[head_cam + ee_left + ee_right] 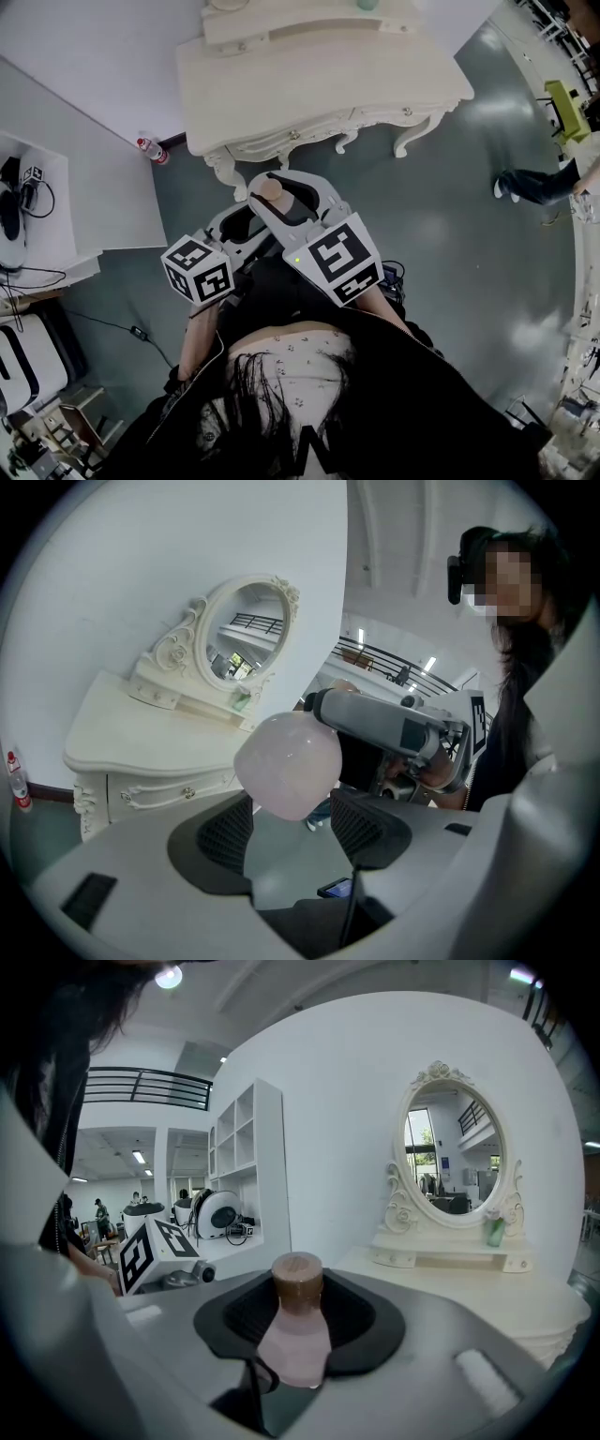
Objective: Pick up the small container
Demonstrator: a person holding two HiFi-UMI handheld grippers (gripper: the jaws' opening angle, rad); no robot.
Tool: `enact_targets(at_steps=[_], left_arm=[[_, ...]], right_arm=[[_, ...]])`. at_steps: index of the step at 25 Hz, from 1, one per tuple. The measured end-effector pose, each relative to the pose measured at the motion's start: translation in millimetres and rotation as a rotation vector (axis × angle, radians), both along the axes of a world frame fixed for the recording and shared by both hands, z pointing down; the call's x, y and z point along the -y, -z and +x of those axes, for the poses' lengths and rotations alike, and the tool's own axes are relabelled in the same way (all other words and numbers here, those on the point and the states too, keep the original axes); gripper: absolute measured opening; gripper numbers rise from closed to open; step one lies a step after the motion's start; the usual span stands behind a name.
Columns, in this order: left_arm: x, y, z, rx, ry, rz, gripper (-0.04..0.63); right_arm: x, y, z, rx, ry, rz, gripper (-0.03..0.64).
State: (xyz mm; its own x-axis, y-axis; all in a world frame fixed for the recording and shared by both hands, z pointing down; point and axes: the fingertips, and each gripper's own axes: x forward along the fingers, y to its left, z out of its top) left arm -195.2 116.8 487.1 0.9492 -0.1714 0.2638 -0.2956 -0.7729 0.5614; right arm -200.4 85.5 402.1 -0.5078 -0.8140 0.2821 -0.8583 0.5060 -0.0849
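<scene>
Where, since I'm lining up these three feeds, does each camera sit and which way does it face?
Head view: worn on the head, facing steeply down onto the left gripper, right gripper and dressing table; own hair and dark jacket show.
Left gripper view: rides the left gripper, looking past its open jaws at the small container, with the person behind.
Right gripper view: rides the right gripper, looking along jaws clamped on the container toward the mirror.
Shared: all three show container and dressing table.

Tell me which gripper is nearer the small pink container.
Right. The right gripper grips the container between its jaws; the left gripper has its jaws apart, the container's base just beyond their tips.
</scene>
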Motion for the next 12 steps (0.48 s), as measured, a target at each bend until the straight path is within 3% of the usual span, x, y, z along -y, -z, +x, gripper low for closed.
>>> enact_targets(at_steps=[12], left_arm=[[7.3, 4.9, 0.3, -0.004, -0.005, 0.006, 0.239]], right_arm=[[7.2, 5.0, 0.6, 0.0, -0.006, 0.001, 0.147]])
